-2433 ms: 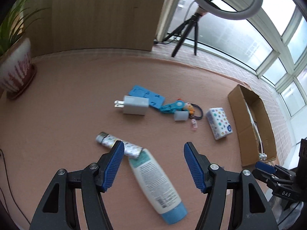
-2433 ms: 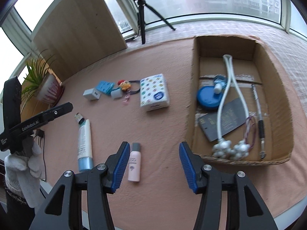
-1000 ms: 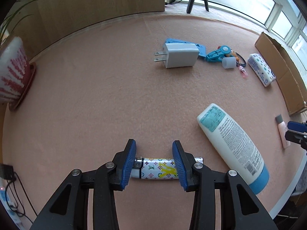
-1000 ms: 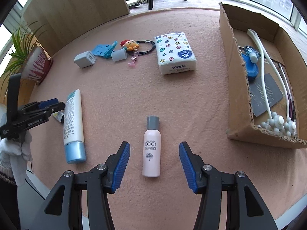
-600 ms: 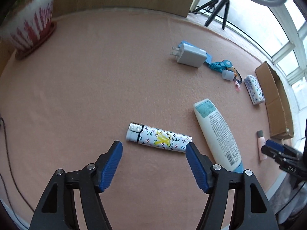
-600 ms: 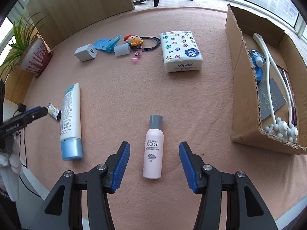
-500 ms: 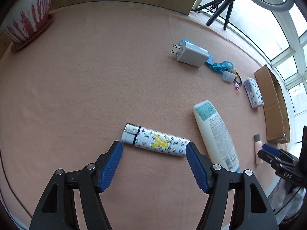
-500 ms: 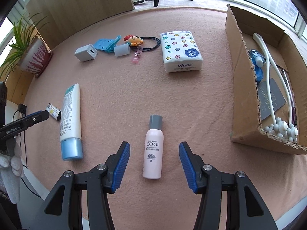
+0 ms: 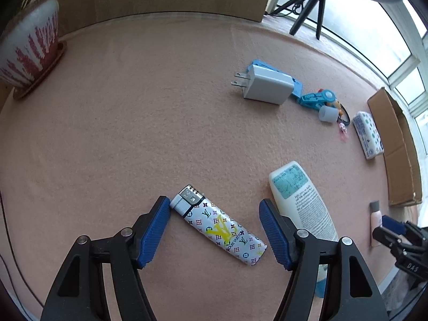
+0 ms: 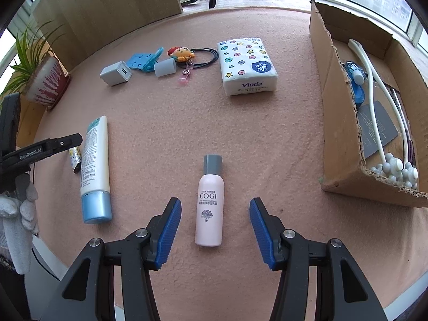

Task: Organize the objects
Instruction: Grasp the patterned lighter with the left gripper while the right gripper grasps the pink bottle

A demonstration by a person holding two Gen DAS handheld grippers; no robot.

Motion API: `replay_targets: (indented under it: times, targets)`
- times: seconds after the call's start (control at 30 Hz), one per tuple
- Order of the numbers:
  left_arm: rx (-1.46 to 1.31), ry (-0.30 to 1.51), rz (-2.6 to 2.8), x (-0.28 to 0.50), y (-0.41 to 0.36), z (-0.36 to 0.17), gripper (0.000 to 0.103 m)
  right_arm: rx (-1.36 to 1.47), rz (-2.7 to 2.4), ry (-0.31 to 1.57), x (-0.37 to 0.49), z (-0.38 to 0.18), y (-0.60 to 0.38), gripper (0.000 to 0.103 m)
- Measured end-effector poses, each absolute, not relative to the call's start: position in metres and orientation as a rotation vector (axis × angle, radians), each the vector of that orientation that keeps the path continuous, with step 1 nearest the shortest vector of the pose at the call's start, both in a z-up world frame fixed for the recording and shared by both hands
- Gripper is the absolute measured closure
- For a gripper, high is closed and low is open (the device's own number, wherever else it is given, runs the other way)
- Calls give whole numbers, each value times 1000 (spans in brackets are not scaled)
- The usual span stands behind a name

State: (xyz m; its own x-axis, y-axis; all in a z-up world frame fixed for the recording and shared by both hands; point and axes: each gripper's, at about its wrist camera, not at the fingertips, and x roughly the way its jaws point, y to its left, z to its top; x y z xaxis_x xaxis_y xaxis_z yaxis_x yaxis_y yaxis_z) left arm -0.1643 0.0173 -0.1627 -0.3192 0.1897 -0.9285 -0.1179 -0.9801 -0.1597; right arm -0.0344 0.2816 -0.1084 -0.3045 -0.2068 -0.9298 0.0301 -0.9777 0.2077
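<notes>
On table | left tool [image 9: 214, 227] wide, astride lighter [image 9: 218, 224] | right tool [image 10: 215, 230] wide, astride bottle [image 10: 210, 200]

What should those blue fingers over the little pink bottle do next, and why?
Probably lower and close. The right gripper is open, with the pink bottle lying untouched on the mat between its fingers, and the cardboard box waiting nearby.

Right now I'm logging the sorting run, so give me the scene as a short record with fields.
left gripper: open, straddling the patterned lighter, which lies on the mat
right gripper: open, straddling the pink COGI bottle, pads clear of it
cardboard box: holds a white massager and a blue item
loose on mat: lotion tube, Vinda tissue pack, grey charger
</notes>
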Motion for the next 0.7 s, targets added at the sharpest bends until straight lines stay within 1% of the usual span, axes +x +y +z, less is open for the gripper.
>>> replay_targets:
  times: [0.2, 0.3, 0.43, 0.53, 0.63, 0.7]
  targets:
    - [-1661, 70, 2446, -145, 34, -167, 37, 1758, -2425, -196, -36, -110, 278, 54]
    - [-1660, 50, 2456, -145, 32, -167, 39, 1757, -2437, -173, -38, -110, 276, 54]
    - [-1685, -30, 2456, -150, 28, -165, 39, 1758, -2443, -127, -39, -110, 274, 54]
    - [-1681, 9, 2471, -152, 33, -165, 39, 1764, -2452, -94, -41, -111, 271, 54]
    - [-1668, 74, 2490, -148, 36, -165, 48, 1764, -2459, -53, -42, -111, 268, 54]
    - [-1658, 67, 2486, -146, 33, -165, 53, 1764, -2465, -29, -41, -111, 269, 58]
